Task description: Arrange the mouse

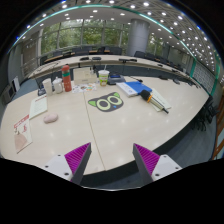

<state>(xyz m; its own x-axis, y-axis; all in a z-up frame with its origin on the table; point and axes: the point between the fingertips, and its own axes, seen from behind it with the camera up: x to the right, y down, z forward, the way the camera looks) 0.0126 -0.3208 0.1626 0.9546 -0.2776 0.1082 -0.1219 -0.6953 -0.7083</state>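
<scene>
Your gripper [112, 160] sits nearest the lens, its two fingers spread wide apart with nothing between them. Each finger carries a magenta pad [77, 155] on its inner face, and both tips hang over the near part of the white table [120, 125].

Take the dark mat [106, 101] with two pale ovals, lying beyond the fingers near the table's middle, as your landmark. Locate the mouse [50, 117] well to the left of the mat and slightly nearer to you; it is a small pale rounded body resting on the bare table surface, well apart from both fingers.

Farther left of the mouse, a printed sheet [22, 130] lies flat near the table edge. Behind the mat and to its left stand a red can [67, 80] and some pale containers [53, 86]. Directly behind the mat stands a light cup [103, 76]. To the right of the mat lies a blue and white box [135, 89].
</scene>
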